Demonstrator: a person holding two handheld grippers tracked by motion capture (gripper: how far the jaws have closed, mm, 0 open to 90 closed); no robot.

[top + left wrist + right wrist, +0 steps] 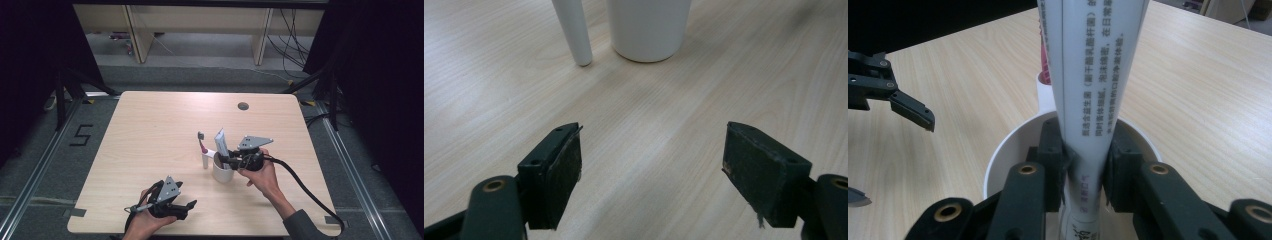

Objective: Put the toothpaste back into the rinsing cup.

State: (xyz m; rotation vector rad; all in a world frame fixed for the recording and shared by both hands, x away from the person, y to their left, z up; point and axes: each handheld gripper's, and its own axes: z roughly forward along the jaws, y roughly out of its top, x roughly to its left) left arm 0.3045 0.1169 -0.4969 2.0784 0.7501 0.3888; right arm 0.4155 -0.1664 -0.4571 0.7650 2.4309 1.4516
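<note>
A white cup (222, 174) stands on the wooden table (150, 130), right of its middle. A white toothpaste tube (221, 142) rises upright out of the cup. My right gripper (228, 161) reaches over the cup's rim and is shut on the tube's lower part (1088, 100), with both pads against it inside the cup (998, 160). A toothbrush (202, 147) with a white handle (574, 35) leans just left of the cup (649, 30), its end on the table. My left gripper (189, 209) rests near the front edge, open (651, 150) and empty, pointing toward the cup.
A round cable hole (243, 106) sits near the table's far edge. The right gripper's cable (310, 192) trails off the front right corner. The other gripper (903, 107) shows at the left of the right gripper view. Dark stands and floor rails flank the table.
</note>
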